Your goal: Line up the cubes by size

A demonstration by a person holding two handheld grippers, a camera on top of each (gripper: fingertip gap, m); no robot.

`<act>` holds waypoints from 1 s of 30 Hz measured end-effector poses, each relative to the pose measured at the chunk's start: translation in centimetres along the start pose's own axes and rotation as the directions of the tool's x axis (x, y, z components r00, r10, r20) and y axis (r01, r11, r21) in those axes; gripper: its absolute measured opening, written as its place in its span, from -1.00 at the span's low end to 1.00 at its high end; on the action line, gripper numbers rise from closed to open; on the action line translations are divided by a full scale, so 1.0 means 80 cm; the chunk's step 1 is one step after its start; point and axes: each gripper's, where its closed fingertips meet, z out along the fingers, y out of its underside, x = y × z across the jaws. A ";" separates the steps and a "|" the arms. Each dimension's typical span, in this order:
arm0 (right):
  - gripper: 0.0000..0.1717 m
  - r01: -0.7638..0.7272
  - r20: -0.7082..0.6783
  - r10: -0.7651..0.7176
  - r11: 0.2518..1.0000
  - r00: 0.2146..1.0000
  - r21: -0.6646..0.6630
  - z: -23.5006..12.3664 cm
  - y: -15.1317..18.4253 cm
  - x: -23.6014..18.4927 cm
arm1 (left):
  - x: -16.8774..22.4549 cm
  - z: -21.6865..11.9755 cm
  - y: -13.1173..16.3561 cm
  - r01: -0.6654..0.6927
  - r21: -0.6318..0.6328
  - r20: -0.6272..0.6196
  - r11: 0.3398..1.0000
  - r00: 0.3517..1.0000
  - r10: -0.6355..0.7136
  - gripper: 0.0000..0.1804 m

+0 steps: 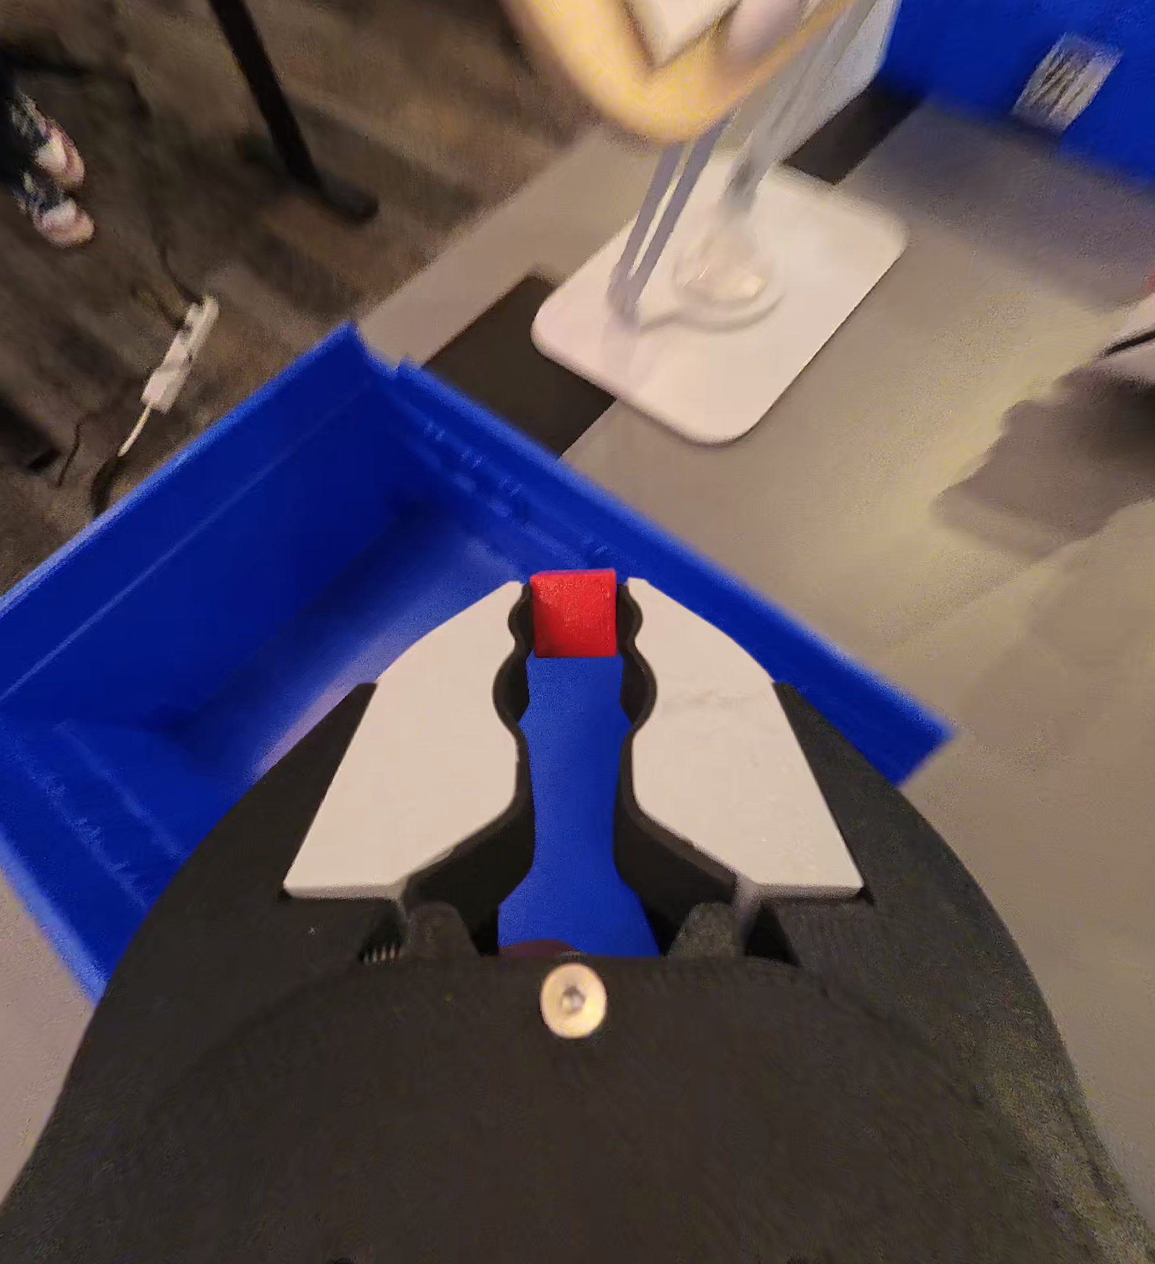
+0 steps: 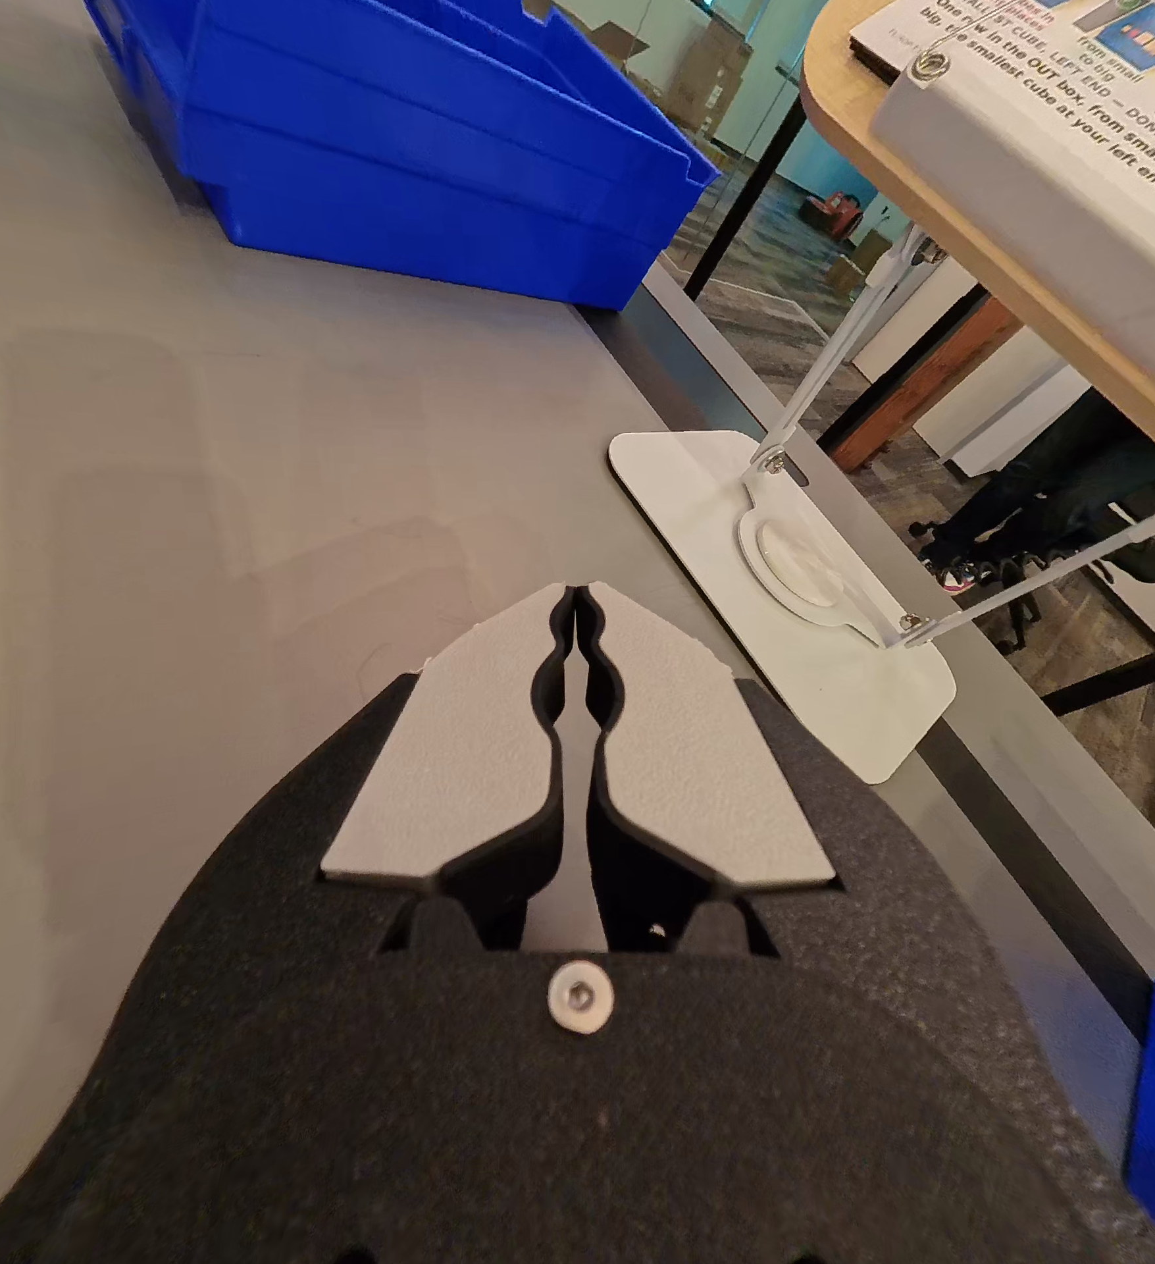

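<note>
L gripper (image 1: 573,615) is pinching a small red cube (image 1: 573,614) right at its tips, both pads pressed on the cube's sides, w/ the cube held up over a blue bin (image 1: 219,581). The bin sits on the grey table (image 1: 902,615), stretching from the gripper out toward 10 o'clock in the left wrist view; its near wall runs off toward 4 o'clock. Can't see any other cubes in the bin from here, the picture's blurred.

At 1 o'clock from the cube there's a white stand base (image 1: 718,328) w/ clear struts going up, well apart from the bin. Past the table edge, at 11 o'clock, is carpet and a white cable plug (image 1: 178,356).

R gripper (image 2: 575,591) is pressed together, tips meeting on nothing, hanging over bare table. From it, a stack of blue bins (image 2: 424,171) lies at 11 o'clock, well apart, and the same white stand base (image 2: 786,602) just beside at 3 o'clock. An instruction sheet (image 2: 1073,102) on a board sits up at 1 o'clock.
</note>
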 end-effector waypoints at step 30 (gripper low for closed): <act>-0.55 0.486 -0.196 -0.445 0.821 0.874 0.300 -0.104 -0.149 -0.024 | 0.385 0.051 -0.128 0.590 0.269 -0.916 0.761 0.401 0.012 -0.76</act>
